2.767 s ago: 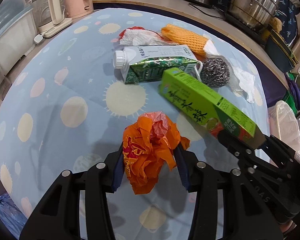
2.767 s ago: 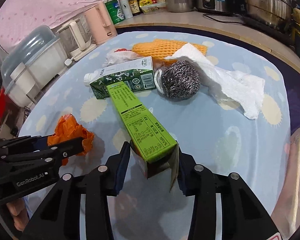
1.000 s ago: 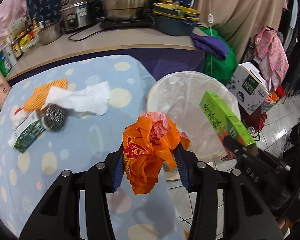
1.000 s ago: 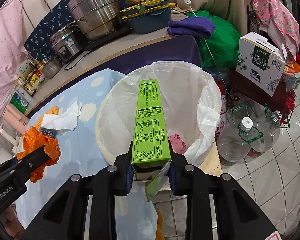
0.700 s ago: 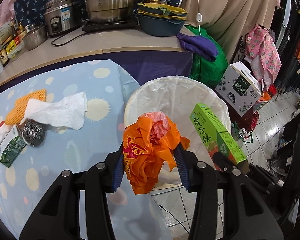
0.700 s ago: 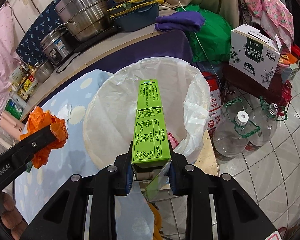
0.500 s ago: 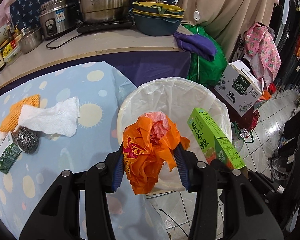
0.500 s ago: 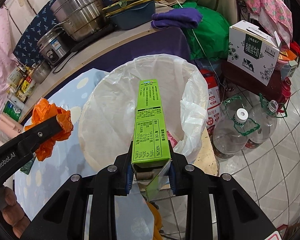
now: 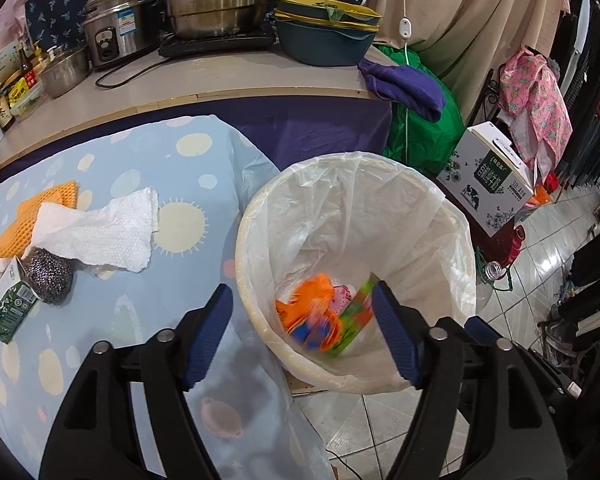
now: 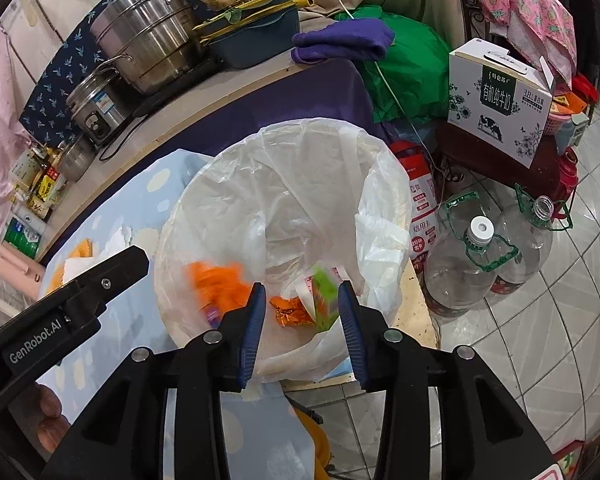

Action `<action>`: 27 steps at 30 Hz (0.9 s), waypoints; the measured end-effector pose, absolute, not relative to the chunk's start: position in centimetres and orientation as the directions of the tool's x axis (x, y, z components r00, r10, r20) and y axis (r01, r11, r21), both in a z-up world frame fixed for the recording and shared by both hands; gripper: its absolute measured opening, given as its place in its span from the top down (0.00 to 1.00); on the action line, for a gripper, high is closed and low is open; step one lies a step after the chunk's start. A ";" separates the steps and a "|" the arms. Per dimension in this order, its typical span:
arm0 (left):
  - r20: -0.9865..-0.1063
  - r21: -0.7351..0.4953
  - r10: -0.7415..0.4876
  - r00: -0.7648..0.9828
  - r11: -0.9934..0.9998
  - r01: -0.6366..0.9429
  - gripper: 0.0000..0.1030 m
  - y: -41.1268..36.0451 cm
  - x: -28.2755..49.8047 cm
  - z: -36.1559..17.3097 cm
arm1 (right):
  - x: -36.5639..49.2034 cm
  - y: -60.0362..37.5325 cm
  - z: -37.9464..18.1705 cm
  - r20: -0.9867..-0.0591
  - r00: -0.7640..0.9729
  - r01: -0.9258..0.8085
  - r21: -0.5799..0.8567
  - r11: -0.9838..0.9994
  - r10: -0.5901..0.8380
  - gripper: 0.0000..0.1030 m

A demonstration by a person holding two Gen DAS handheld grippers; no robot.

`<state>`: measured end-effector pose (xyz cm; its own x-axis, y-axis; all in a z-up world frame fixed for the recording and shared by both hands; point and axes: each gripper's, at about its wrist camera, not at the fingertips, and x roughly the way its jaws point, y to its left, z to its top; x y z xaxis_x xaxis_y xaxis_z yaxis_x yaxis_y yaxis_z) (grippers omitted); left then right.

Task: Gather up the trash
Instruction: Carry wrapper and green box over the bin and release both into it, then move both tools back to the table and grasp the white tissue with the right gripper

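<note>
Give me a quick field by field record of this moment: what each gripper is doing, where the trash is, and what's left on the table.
left gripper: open, empty, above the bin
right gripper: open, empty, above the bin
trash bin: white liner, beside the table
orange bag: blurred, inside the bin
green box: blurred, inside the bin
left on table: paper towel, steel scrubber, orange foam net, green drink carton

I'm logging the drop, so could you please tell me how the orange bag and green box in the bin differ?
The crumpled orange plastic bag is soft and shapeless; the long green cardboard box is rigid and tilted. The bag lies left, the box right. Both are blurred inside the white-lined bin.
</note>
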<state>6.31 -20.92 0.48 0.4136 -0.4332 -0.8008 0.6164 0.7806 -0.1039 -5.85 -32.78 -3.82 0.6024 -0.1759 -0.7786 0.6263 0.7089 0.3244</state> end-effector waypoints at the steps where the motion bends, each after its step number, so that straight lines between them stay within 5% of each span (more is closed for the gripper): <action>1: -0.800 -0.105 -0.433 0.416 0.782 0.614 0.31 -20.9 6.4 0.5 | -5.8 -32.7 -3.7 -0.777 0.604 0.624 0.324 0.712 -0.176 0.62; 27: -0.791 -0.111 -0.367 0.490 0.873 0.475 0.31 -13.4 7.8 1.3 | -3.3 -27.5 -1.2 -0.757 0.635 0.532 0.280 0.799 -0.157 0.59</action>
